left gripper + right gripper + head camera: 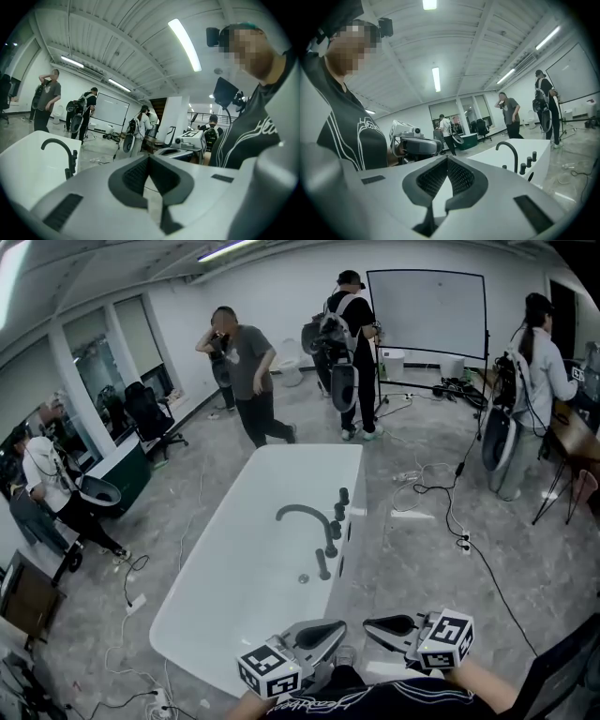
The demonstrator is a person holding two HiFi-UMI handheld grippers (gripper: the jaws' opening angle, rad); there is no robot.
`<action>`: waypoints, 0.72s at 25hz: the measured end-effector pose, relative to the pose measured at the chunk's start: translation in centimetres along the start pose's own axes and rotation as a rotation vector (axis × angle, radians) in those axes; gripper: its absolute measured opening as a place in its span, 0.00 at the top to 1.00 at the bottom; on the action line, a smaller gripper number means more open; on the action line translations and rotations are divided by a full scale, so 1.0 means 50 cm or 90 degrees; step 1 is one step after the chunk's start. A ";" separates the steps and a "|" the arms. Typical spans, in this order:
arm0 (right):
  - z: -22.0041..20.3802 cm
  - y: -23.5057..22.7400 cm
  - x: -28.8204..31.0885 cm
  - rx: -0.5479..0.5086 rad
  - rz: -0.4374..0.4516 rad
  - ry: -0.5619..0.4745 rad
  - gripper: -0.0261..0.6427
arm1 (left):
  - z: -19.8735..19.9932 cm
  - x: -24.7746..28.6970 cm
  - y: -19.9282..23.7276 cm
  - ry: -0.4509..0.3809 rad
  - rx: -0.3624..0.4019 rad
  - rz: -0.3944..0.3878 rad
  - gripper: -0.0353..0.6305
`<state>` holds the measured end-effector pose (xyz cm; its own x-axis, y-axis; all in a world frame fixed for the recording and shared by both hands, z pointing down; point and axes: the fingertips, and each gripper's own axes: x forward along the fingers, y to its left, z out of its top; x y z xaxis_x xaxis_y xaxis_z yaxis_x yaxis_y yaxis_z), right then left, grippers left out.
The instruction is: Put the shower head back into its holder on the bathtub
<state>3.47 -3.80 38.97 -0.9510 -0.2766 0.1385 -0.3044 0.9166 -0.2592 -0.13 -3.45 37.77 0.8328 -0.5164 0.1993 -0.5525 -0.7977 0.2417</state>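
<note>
White bathtub (pixel 246 563) fills the middle of my head view. On its right rim, below the curved dark tap (pixel 305 514), stands a thin dark stick that I think is the shower head (pixel 322 564). My left gripper (pixel 330 630) and right gripper (pixel 377 624) sit at the bottom edge, well apart from it. Both have jaws pressed together and hold nothing.

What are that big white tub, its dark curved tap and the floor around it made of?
Bathtub: smooth, seamless white shell, likely acrylic or enamel; the look leaves it open. Faucet: thin curved tube, matte black, probably coated metal. Floor: grey with cloudy veining, perhaps stone tile or polished concrete.
</note>
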 end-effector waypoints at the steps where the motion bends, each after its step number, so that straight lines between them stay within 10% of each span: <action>1: -0.002 0.004 -0.001 -0.002 -0.001 0.001 0.94 | -0.001 0.001 -0.005 0.002 0.003 -0.002 0.94; 18: -0.005 0.040 -0.021 0.012 0.018 -0.011 0.94 | 0.000 -0.004 -0.057 -0.014 -0.029 -0.021 0.94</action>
